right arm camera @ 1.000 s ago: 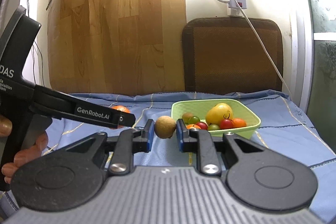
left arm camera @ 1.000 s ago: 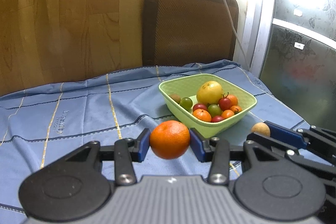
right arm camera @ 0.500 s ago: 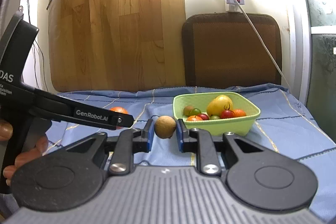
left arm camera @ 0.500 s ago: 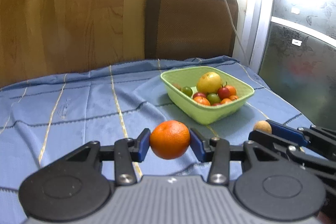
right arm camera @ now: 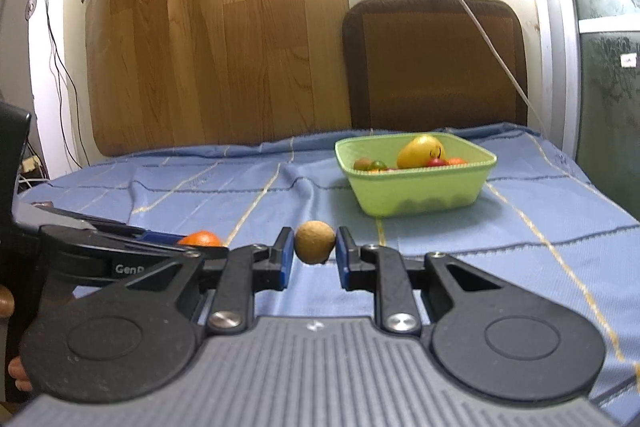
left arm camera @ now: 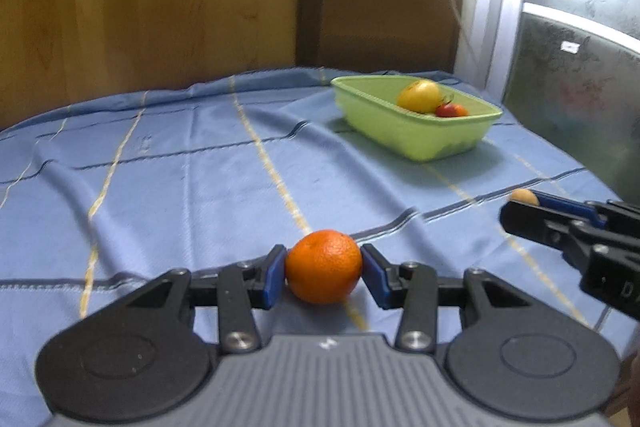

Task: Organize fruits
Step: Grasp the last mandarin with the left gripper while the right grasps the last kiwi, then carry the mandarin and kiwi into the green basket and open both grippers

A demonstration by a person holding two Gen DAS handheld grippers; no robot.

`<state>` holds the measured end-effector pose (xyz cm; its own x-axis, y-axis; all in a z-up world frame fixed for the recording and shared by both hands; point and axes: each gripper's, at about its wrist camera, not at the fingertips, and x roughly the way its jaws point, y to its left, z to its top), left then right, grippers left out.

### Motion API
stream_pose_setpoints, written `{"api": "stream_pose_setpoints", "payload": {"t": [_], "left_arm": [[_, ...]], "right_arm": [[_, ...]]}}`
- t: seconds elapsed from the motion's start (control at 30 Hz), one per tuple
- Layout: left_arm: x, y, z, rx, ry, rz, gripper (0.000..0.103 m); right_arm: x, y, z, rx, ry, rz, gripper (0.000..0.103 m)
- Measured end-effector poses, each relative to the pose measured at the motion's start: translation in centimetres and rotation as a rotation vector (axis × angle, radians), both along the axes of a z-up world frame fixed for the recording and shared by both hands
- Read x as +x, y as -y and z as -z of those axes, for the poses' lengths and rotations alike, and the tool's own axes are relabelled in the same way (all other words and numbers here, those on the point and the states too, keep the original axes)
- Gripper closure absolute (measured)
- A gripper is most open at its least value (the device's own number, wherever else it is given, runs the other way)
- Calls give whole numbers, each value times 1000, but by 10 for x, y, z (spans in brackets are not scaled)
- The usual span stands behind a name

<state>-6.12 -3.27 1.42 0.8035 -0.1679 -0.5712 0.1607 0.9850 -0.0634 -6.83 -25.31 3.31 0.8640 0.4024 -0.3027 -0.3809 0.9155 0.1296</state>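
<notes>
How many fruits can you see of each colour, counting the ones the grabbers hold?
Orange: 2, the held orange and a small one in the green bowl
Brown: 2
Yellow: 1
Red: 1
Green: 1
Total: 7 showing; more may hide in the bowl.

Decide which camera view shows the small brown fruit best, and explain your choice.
The right wrist view: the small brown fruit sits centred and whole in the right gripper. The left wrist view shows only a sliver of it at the right edge, behind that gripper.

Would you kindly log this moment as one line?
left gripper: shut on orange | right gripper: shut on brown fruit | bowl: holds fruit
</notes>
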Motion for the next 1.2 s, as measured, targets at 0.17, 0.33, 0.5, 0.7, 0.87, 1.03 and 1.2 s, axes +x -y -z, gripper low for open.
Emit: {"api": "stream_pose_setpoints", "payload": {"t": [0.17,0.33,0.5,0.7,0.87,1.03,1.2], "left_arm": [[-7,-3,-1,51,44,8,61],[-8,-6,2,31,41,31,61],[-9,-10,2,16,33,49,61],[-9,-7,4,32,19,60,57],[-6,-4,4,46,9,55,55],[-9,0,5,64,29,62,59],[-11,4,5,86,35,77,62]], "right_arm": [[4,-10,9,-23,-45,0,78],[8,-16,16,-31,-82,5,78],[13,-18,22,-39,-119,6,78],[16,-19,28,-49,-145,-1,77],[16,-17,30,-49,-134,-10,77],[15,-17,32,-53,-120,-20,77],[12,-21,33,-93,-94,-22,78]]}}
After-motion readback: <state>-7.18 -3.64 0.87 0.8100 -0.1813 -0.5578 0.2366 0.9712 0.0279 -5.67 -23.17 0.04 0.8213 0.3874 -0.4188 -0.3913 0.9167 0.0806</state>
